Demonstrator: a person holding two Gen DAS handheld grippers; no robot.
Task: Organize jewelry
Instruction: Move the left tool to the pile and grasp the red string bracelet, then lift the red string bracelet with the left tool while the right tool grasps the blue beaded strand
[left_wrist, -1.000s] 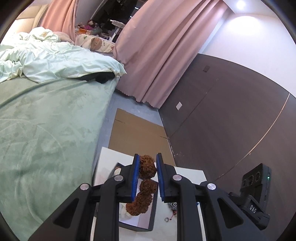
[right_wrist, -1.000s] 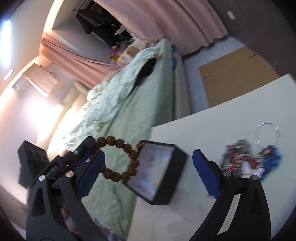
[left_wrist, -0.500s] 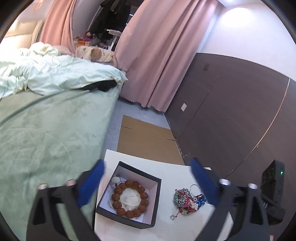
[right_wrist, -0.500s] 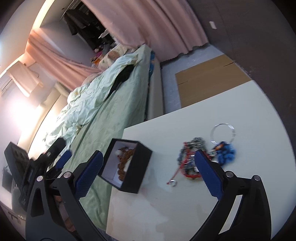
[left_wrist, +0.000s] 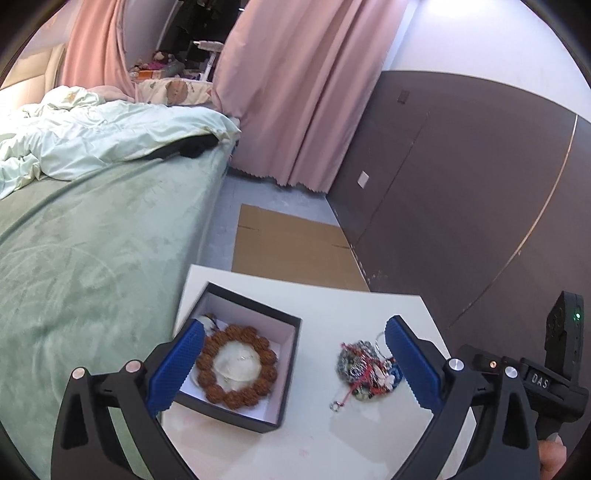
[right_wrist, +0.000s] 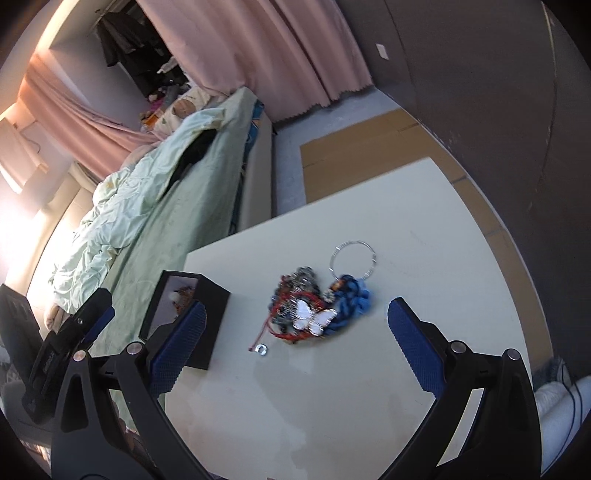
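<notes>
A brown bead bracelet (left_wrist: 236, 369) lies in an open black box (left_wrist: 286, 376) with a white lining, at the left of the white table (left_wrist: 332, 435). A tangled pile of jewelry (left_wrist: 364, 369) lies to its right; in the right wrist view this pile (right_wrist: 314, 310) shows a white butterfly piece, blue beads and a silver ring hoop (right_wrist: 352, 258). A small silver ring (right_wrist: 262, 350) lies in front of it. My left gripper (left_wrist: 293, 365) is open and empty above the box and pile. My right gripper (right_wrist: 293, 341) is open and empty above the pile. The box (right_wrist: 184, 314) sits to its left.
A green bed (left_wrist: 92, 240) with a rumpled duvet runs along the table's left edge. Flat cardboard (left_wrist: 291, 247) lies on the floor beyond the table. A dark wall panel (left_wrist: 461, 203) stands to the right, pink curtains (left_wrist: 295, 92) behind.
My left gripper opened and let the bead bracelet drop into the box, then drew back. My right gripper swung right, from the box over to the jewelry pile.
</notes>
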